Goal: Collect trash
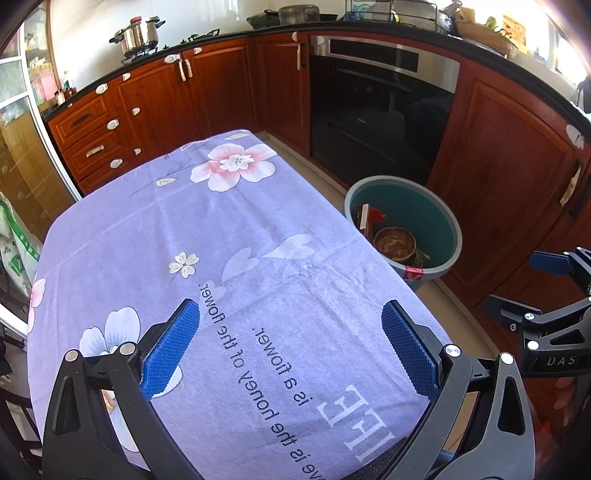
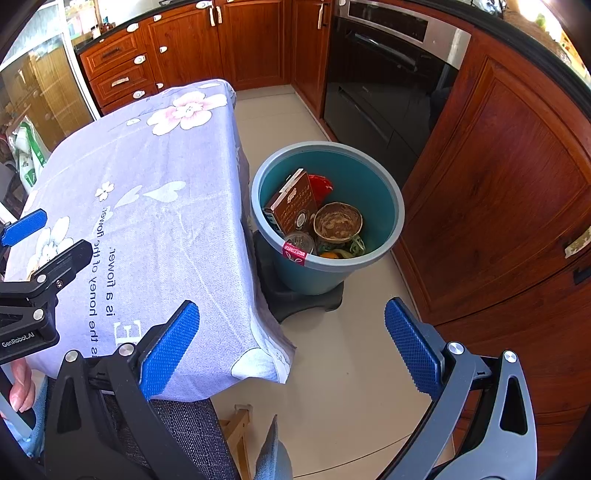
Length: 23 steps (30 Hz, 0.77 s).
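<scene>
A table (image 1: 236,236) fills the left and near part of the scene, fully covered by a lilac cloth (image 2: 155,221) printed with pink and white flowers, white hearts and dark lettering; nothing lies on the cloth. To its right, a pale tiled floor (image 2: 332,369) carries a teal bin (image 2: 384,192) standing on a dark base (image 2: 295,299), just beside the table's right edge. The bin holds a brown carton, a brown bowl and other scraps.

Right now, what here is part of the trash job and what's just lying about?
Job: teal bin holding a brown carton, a brown bowl and a red wrapper; both grippers, left and right, open.

Lying about: flowered tablecloth, pot, oven.
</scene>
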Available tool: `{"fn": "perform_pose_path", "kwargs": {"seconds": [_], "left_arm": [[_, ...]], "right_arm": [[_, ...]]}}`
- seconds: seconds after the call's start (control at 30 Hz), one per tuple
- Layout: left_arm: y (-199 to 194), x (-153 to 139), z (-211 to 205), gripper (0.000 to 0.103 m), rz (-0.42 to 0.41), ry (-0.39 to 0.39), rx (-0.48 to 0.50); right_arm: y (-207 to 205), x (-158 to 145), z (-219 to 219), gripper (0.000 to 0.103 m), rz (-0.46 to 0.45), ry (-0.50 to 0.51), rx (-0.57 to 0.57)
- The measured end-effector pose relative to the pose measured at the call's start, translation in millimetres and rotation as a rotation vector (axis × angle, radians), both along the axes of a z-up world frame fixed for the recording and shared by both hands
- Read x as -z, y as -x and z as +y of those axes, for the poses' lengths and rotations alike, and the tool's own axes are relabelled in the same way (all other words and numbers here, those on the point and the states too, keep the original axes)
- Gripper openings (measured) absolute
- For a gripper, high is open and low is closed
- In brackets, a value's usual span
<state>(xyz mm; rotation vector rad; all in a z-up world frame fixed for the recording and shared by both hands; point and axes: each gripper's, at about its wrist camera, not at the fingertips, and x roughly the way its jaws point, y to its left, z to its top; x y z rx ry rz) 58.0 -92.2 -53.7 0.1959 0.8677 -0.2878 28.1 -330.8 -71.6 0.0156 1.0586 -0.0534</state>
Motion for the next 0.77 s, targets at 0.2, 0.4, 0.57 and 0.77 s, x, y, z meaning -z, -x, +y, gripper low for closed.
{"fn": "perform_pose_path", "kwargs": {"seconds": [0.2, 0.4, 0.57, 0.77], "left_arm": [[-1.0, -0.5, 0.2, 0.099, 0.012, -0.002, 0.003], [-0.1, -1.9, -3.3, 0.099, 0.014, -0.005, 0.015], [-1.0, -2.3, -4.0, 0.099, 0.023, -0.006, 0.014], [-1.2, -1.8, -3.4, 0.099, 0.028, -0.005, 0.012]], "right_arm": [[-0.6, 1.6, -0.3, 0.096, 0.005, 0.003, 0.002], [-0.7, 1.8, -0.2, 0.096, 0.006, 0.006, 0.002], [-1.3, 1.0, -1.2, 0.096, 0.006, 0.006, 0.003], [-2.1, 0.8, -1.9, 0.096, 0.009, 0.005, 0.004]]}}
